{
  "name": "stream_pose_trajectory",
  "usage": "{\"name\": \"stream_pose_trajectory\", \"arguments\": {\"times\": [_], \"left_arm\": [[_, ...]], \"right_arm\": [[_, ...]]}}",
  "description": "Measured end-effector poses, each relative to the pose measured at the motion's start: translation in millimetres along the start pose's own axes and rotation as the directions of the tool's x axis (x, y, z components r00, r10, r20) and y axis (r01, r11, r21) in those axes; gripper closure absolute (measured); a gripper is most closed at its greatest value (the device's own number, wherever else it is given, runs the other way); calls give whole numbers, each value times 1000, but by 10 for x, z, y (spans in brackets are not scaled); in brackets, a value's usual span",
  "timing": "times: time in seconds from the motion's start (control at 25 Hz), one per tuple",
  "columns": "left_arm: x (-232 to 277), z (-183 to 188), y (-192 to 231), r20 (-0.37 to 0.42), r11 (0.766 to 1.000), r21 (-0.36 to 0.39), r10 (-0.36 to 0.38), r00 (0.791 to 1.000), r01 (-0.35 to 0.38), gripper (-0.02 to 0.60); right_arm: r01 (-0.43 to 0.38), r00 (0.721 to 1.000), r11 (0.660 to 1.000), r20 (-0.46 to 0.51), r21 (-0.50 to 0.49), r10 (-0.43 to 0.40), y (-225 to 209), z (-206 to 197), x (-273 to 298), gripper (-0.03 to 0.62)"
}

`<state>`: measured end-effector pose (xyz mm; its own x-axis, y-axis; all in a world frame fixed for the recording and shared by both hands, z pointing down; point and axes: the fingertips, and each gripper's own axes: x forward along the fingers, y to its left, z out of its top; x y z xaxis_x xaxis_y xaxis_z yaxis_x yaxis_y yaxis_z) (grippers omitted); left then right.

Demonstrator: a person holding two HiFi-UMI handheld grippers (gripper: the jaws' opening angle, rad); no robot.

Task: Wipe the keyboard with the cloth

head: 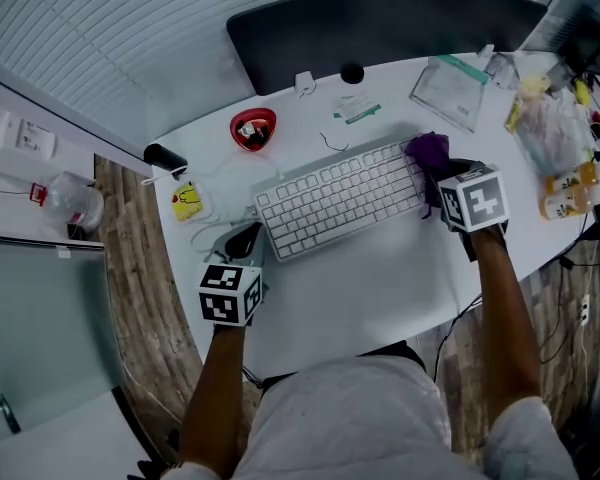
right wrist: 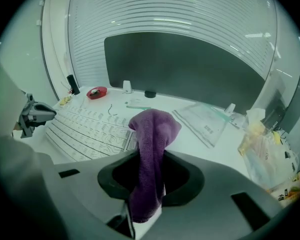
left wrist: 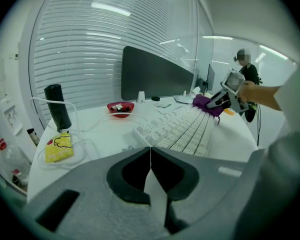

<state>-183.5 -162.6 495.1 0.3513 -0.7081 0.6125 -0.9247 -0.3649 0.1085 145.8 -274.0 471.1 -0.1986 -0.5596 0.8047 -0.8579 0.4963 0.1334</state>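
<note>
Jaws on the right gripper [right wrist: 149, 186] are clamping down on the purple cloth [right wrist: 151, 134], which is bunching up out of them in a soft lump. In the head view that lump is sitting at the 2 o'clock end of the keyboard [head: 335, 200], overlapping its last keys. I can't tell whether it's actually pressing on them or just brushing them.

The keyboard is lying on the desk [head: 380, 288] at a slant, with its long axis running from about 8 o'clock to 2 o'clock. So from the cloth, nearly all of the 1 keyboard is stretching away toward 8 o'clock. That's the bit that matters, I'd say: any wipe is going to be a drag along that line, row by row.

The left gripper [head: 242, 240] is hanging out just off the 8 o'clock corner of the keyboard. Its 2 jaws are pressed together with nothing between them. It's nearer that end, but it isn't carrying anything, so I'm guessing the right one is doing the work.
</note>
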Motion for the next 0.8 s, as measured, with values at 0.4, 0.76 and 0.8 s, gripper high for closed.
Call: {"name": "stream_pose_trajectory", "arguments": {"times": [0.4, 0.76, 0.8], "left_arm": [[48, -116, 62, -23, 999, -38, 21, 1000, -22, 566], [19, -48, 46, 4, 999, -33, -10, 1000, 10, 565], [9, -32, 29, 10, 999, -31, -15, 1000, 16, 565]], "right_arm": [[-331, 932, 938, 117, -102, 342, 2138, 380, -407, 508], [-366, 921, 878, 16, -308, 390, 3126, 429, -198, 508], [-359, 924, 879, 13, -315, 383, 3111, 424, -188, 508]]}}
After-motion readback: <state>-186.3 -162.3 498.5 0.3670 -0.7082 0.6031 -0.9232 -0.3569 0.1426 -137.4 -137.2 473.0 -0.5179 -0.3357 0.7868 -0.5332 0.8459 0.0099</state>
